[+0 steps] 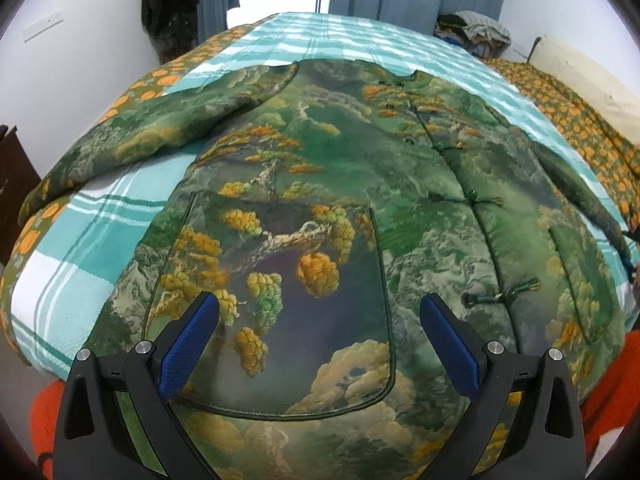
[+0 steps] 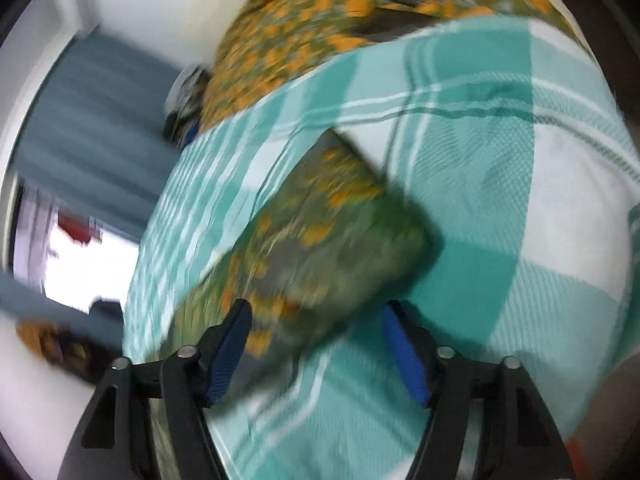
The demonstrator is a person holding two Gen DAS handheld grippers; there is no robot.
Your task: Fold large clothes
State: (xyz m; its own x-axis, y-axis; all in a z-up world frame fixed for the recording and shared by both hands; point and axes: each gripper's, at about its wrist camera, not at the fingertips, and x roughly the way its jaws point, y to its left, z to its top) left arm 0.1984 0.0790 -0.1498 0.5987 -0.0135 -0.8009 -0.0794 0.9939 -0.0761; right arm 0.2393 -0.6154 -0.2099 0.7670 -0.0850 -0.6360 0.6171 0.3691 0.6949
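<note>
Green landscape-print jacket (image 1: 320, 184) lies flat, collar pointing away, hem nearest; both grippers (image 1: 319, 320) (image 2: 316, 332) gape apart.

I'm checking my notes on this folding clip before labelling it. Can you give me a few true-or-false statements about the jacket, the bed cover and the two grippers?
1. The green, tree-printed padded jacket lies spread on the teal and white checked bed cover. True.
2. The jacket front is fastened with a zip. False: small knotted cord toggles close it.
3. The left gripper is open above a jacket pocket. True.
4. The right gripper is clamped shut on a sleeve. False: its jaws stand apart, the sleeve end just ahead.
</note>
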